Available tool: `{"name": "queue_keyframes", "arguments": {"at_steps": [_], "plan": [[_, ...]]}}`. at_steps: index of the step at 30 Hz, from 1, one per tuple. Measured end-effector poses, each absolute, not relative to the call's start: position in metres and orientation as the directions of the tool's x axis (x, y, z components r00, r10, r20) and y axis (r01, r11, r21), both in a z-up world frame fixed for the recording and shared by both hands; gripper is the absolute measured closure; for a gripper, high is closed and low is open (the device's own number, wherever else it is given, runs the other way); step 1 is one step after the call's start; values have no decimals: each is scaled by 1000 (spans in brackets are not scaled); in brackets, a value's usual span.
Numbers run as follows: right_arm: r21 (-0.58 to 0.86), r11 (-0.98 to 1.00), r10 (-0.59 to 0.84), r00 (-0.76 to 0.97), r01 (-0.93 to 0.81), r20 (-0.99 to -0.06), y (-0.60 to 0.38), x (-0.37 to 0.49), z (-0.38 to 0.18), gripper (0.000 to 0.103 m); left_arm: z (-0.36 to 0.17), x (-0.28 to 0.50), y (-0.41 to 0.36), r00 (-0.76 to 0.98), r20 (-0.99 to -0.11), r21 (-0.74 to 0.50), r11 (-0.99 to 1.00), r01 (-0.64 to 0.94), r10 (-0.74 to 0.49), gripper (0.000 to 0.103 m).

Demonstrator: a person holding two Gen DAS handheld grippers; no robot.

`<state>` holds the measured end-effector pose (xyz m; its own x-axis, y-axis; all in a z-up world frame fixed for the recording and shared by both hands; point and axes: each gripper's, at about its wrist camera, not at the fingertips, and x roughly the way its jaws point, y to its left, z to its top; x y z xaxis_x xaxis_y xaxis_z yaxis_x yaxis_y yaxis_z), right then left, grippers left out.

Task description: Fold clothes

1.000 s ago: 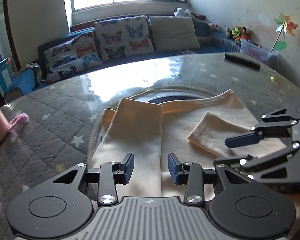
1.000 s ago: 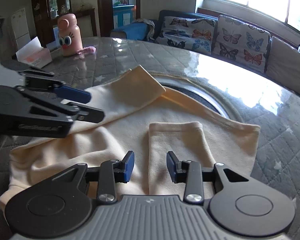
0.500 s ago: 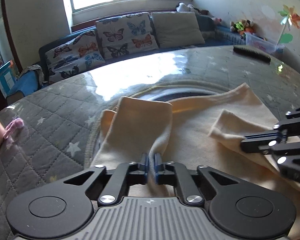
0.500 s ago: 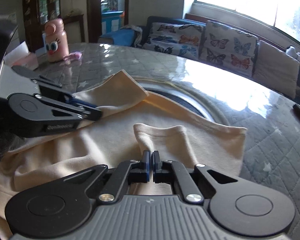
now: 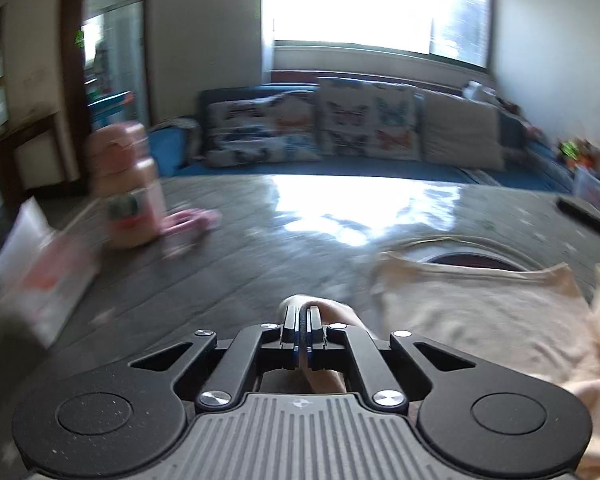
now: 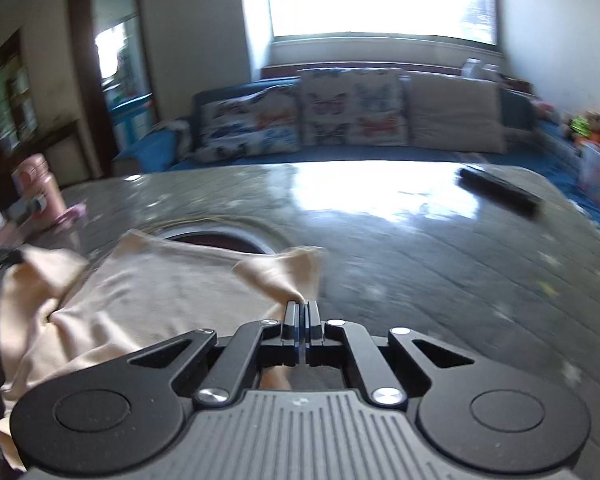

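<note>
Fabric is pinched by both tongs: the left gripper (image 5: 303, 312) is pressed together on a fold of the cream garment (image 5: 480, 312), the right gripper (image 6: 301, 308) on another fold (image 6: 284, 276). The garment is spread on the grey quilted table (image 6: 440, 260). A pink bottle (image 5: 126, 188) is seen blurred; no writing can be read.
</note>
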<state>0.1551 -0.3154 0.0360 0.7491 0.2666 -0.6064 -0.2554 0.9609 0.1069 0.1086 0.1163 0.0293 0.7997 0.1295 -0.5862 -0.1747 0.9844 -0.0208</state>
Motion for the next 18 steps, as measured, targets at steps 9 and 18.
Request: {"name": "queue_keyframes", "arguments": {"at_steps": [9, 18], "plan": [[139, 990, 115, 729, -27, -675, -386, 115, 9, 101, -5, 47, 165, 704, -673, -14, 948, -319, 227, 99], [79, 995, 12, 751, 53, -660, -410, 102, 17, 95, 2, 27, 166, 701, -666, 14, 944, -329, 255, 99]]}}
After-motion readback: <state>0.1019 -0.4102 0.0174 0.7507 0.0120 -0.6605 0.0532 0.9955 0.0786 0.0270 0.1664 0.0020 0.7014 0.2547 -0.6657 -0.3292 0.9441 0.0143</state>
